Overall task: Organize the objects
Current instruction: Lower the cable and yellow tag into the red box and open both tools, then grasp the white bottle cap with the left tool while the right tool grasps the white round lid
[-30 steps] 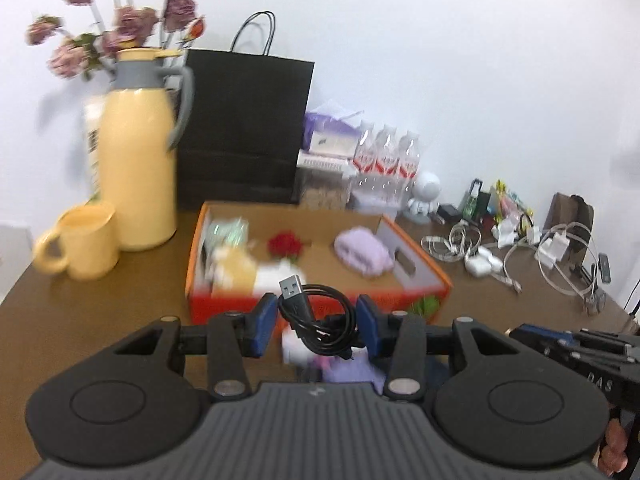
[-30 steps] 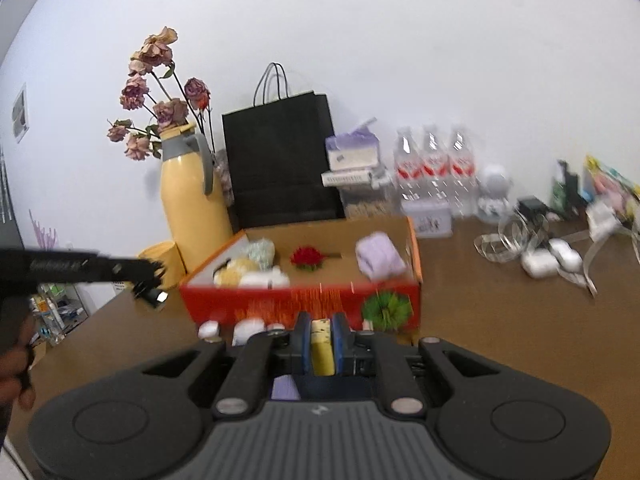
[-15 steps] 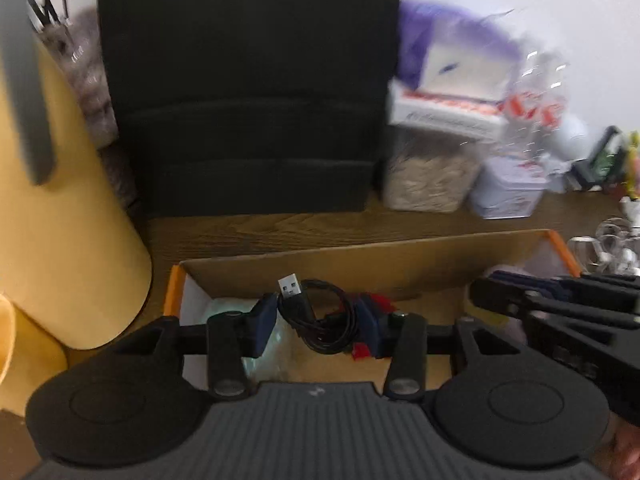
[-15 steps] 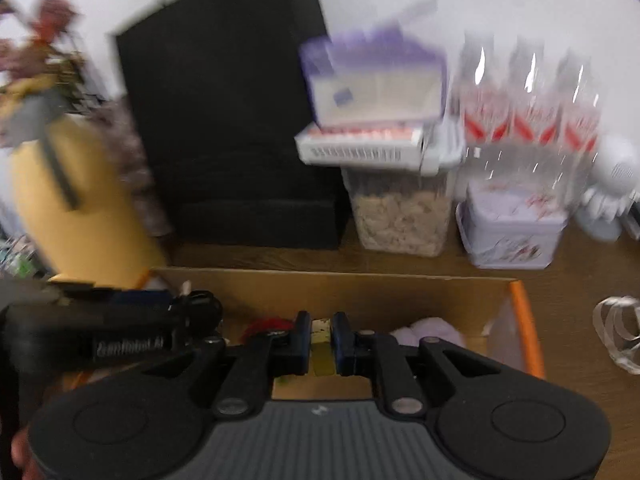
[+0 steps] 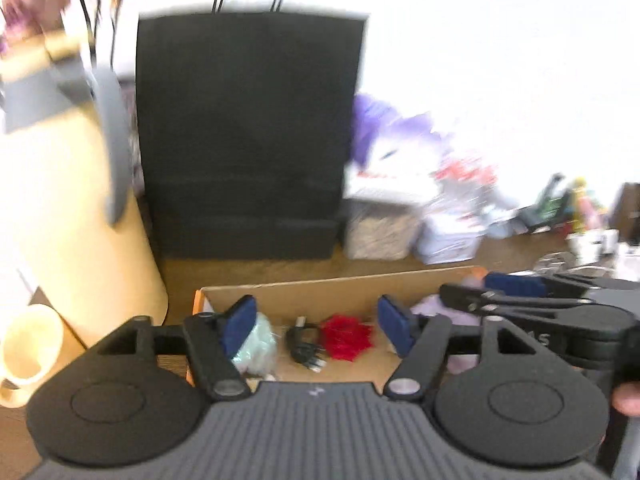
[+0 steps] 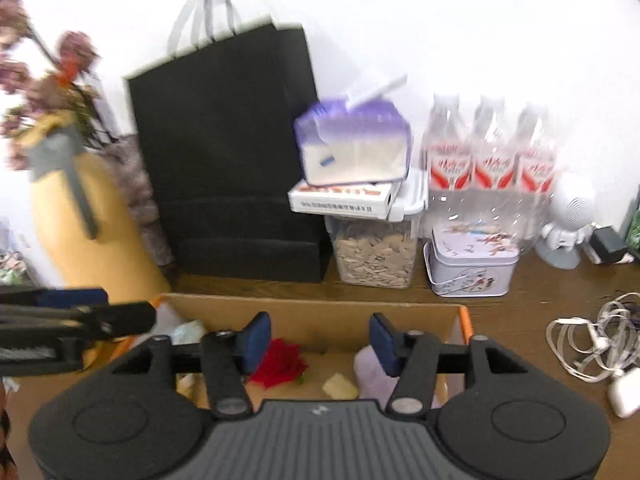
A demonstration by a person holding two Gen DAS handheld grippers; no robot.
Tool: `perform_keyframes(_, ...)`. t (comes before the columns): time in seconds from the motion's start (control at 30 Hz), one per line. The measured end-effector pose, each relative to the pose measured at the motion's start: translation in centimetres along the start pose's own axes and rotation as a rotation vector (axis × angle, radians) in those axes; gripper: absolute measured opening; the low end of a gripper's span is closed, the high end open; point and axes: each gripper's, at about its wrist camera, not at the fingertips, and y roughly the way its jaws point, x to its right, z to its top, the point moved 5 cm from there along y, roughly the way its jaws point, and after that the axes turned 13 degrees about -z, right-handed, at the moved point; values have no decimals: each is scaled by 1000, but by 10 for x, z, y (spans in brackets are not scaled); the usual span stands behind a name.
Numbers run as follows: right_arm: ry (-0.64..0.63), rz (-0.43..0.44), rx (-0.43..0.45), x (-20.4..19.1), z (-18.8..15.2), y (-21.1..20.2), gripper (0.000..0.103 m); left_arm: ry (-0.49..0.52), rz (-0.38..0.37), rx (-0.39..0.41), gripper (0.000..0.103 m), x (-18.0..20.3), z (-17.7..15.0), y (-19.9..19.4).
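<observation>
Two grippers hang over the open cardboard box [image 5: 328, 288], and both have just been opening with nothing between their pads. Under the left gripper [image 5: 318, 326] a coiled black USB cable [image 5: 303, 345] lies loose on the box floor, with a red flower [image 5: 347, 336] just to its right and a pale green bundle [image 5: 258, 342] to its left, near the box's left wall. Below the right gripper [image 6: 316, 338] a small yellow piece [image 6: 340, 388] lies on the box floor beside a lilac soft thing [image 6: 374, 368], which sits against the box's right wall. Behind the box stands a black paper bag [image 6: 228, 160]; right of the bag, still behind the box, a clear container of flakes [image 6: 374, 252] carries a flat white carton [image 6: 340, 198] and a purple tissue pack [image 6: 354, 144]. A small tin [image 6: 470, 268] and three water bottles [image 6: 488, 152] follow further right. Left of the box rises a yellow thermos jug [image 5: 60, 208], with a yellow mug [image 5: 28, 350] in front of it. White cables [image 6: 592, 344] sprawl on the brown table [image 6: 532, 320] to the right of the box.
</observation>
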Motion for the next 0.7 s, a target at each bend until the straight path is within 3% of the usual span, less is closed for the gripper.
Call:
perform_keyframes(0.17, -46, 64, 62, 8, -43, -95, 68, 110, -54, 93, 89, 49, -43, -100)
perform_keyframes(0.23, -78, 74, 95, 10, -72, -134, 69, 154, -95, 114, 95, 67, -78, -137)
perform_keyframes(0.37, -160, 65, 128, 12, -140, -203, 70, 223, -120, 91, 97, 93, -157, -191)
perform_keyframes(0.53, -192, 47, 130, 15, -220, -270, 72, 137, -86, 60, 97, 106, -233, -229)
perform_keyframes(0.7, -227, 26, 111, 23, -268, -321, 75, 150, -39, 88, 100, 114, -270, -271)
